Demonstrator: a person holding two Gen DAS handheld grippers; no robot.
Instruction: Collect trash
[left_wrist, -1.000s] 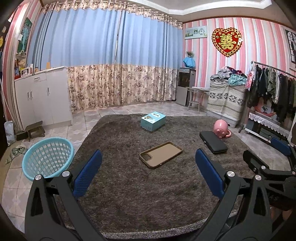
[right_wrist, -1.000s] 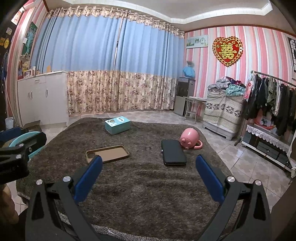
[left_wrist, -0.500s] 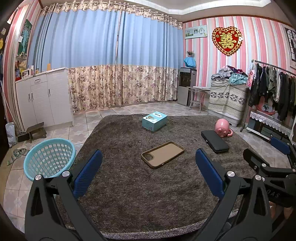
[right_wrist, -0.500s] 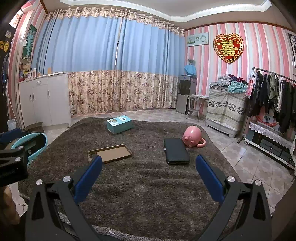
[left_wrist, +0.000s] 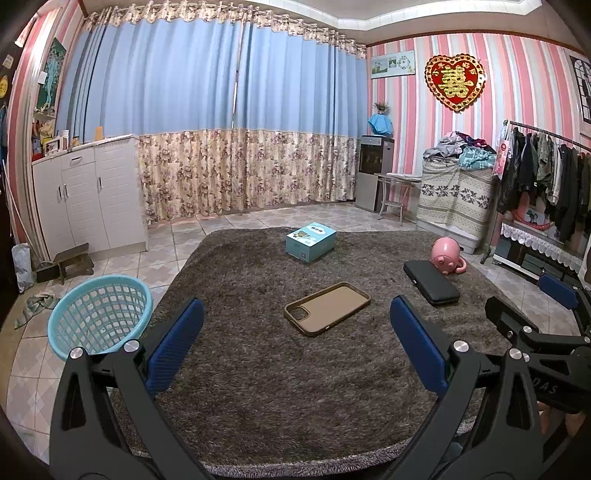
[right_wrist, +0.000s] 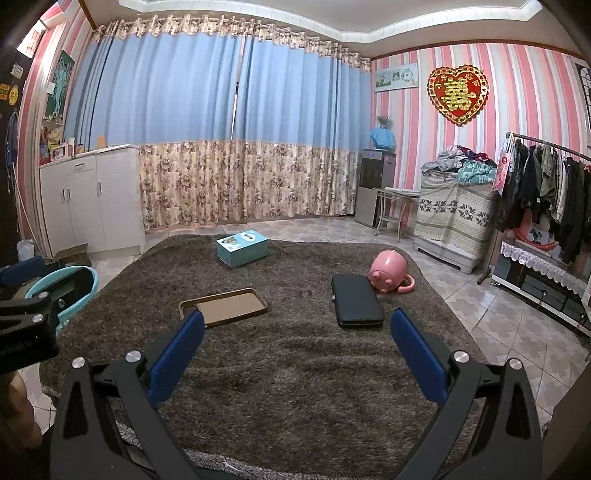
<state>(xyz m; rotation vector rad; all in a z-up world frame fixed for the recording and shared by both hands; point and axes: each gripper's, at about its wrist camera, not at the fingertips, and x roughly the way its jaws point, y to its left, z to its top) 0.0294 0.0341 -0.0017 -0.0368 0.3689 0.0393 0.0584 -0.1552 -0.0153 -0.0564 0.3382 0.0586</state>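
Both grippers (jaws wide, empty) have risen slightly over rug (left_wrist: 258, 369), phone case (left_wrist: 327, 308) ahead.

The shaggy rug (left_wrist: 258, 387) was grey-brown. Near its far edge sat a light-blue box (left_wrist: 310, 241) with a printed lid; at its right edge lay a pink pig-shaped pot (right_wrist: 388, 276) and a black case (right_wrist: 356, 305). The phone case (left_wrist: 327, 308) looked tan, perhaps olive-rimmed. The basket (left_wrist: 99, 316) beside the left edge was turquoise lattice.
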